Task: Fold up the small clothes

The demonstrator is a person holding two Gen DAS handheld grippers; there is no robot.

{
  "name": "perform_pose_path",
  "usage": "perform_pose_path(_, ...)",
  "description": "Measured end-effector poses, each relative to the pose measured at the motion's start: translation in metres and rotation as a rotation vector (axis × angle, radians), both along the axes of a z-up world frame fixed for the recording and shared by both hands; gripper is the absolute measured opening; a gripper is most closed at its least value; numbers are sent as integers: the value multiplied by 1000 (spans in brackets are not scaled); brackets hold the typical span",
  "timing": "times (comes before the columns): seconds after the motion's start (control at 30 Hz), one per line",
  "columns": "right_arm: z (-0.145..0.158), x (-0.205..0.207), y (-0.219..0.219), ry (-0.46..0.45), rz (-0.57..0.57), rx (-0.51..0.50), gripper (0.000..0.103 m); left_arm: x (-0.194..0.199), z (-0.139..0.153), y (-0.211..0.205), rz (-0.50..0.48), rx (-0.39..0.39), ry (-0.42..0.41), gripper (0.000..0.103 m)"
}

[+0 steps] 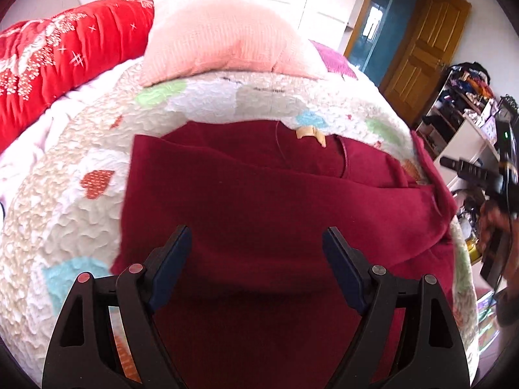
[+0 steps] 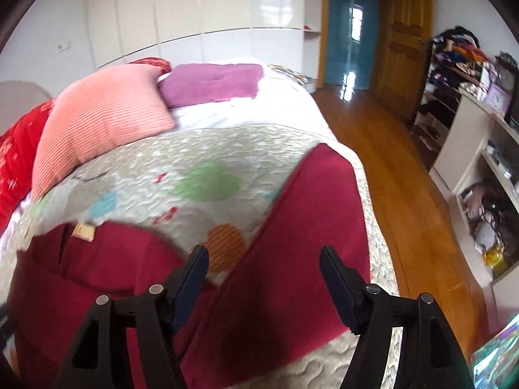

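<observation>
A dark red garment (image 1: pixel 253 201) lies spread on a quilted bedspread (image 1: pixel 65 214), its neck label (image 1: pixel 309 133) at the far edge. One sleeve is folded across its body. My left gripper (image 1: pixel 256 243) is open and empty just above its middle. In the right wrist view the same garment (image 2: pixel 97 278) shows at the lower left, with its other sleeve (image 2: pixel 301 227) stretched out toward the bed's right edge. My right gripper (image 2: pixel 263 262) is open and empty over that sleeve. The right gripper also shows in the left wrist view (image 1: pixel 467 170), beyond the garment's right side.
A pink pillow (image 1: pixel 223 39), a red quilt (image 1: pixel 55 55) and a purple cushion (image 2: pixel 211 81) lie at the head of the bed. The wooden floor (image 2: pixel 399 168) runs along the bed's right edge. Cluttered white shelves (image 2: pixel 470 149) stand at the right.
</observation>
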State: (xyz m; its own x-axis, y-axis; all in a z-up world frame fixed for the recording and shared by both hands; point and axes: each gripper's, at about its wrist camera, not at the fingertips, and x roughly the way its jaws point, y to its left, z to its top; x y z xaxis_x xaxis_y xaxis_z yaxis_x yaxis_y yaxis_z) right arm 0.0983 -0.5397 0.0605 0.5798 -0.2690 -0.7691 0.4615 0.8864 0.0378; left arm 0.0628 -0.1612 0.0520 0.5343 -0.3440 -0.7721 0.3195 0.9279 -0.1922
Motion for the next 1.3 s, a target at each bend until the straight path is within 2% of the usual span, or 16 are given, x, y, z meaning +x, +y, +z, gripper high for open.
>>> perform_pose_path(0.1,-22,33,-33,25,-82,106,76,7,-17,-12,3,4,48,83)
perform_pose_path(0.17,-40,49,-47,48,-142,156,76,3,-23,-15,13,26,25,83)
perform_pose_path(0.27,-49,60,-46,67,-118,52,72,1,-26,-22,-13,76,-3,83)
perform_pose_path(0.3,-47,61,-44,72,-94,27,63,1,-26,-22,-22,85,-5,83)
perform_pose_path(0.37,-41,51,-45,47,-41,32,10,2,-27,-19,-27,64,-6,83)
perform_pose_path(0.4,-35,43,-46,19,-22,56,9,3,-27,-16,-24,40,-4,83)
perform_pose_path(0.6,44,-8,-3,-253,246,179,8,6,-5,25,29,-210,63,83)
perform_pose_path(0.73,90,-28,91,-355,552,210,8,-3,23,61,107,-266,-37,83)
perform_pose_path(0.8,88,-31,144,-353,697,246,8,-2,26,79,141,-309,-36,83)
perform_pose_path(0.87,61,-30,188,-299,793,306,8,2,21,92,175,-331,8,83)
perform_pose_path(0.93,17,-26,224,-145,872,360,19,3,14,100,200,-339,50,83)
perform_pose_path(0.97,-5,-24,238,-42,882,354,32,3,11,102,205,-342,61,83)
perform_pose_path(1.03,-29,-32,241,20,865,317,35,2,10,104,205,-345,65,83)
perform_pose_path(1.1,-29,-44,225,-18,828,317,36,2,12,104,197,-346,54,83)
perform_pose_path(1.2,-9,-69,192,-114,757,342,49,10,15,96,199,-317,49,83)
perform_pose_path(1.3,6,-91,165,-163,680,262,52,21,16,80,181,-266,40,84)
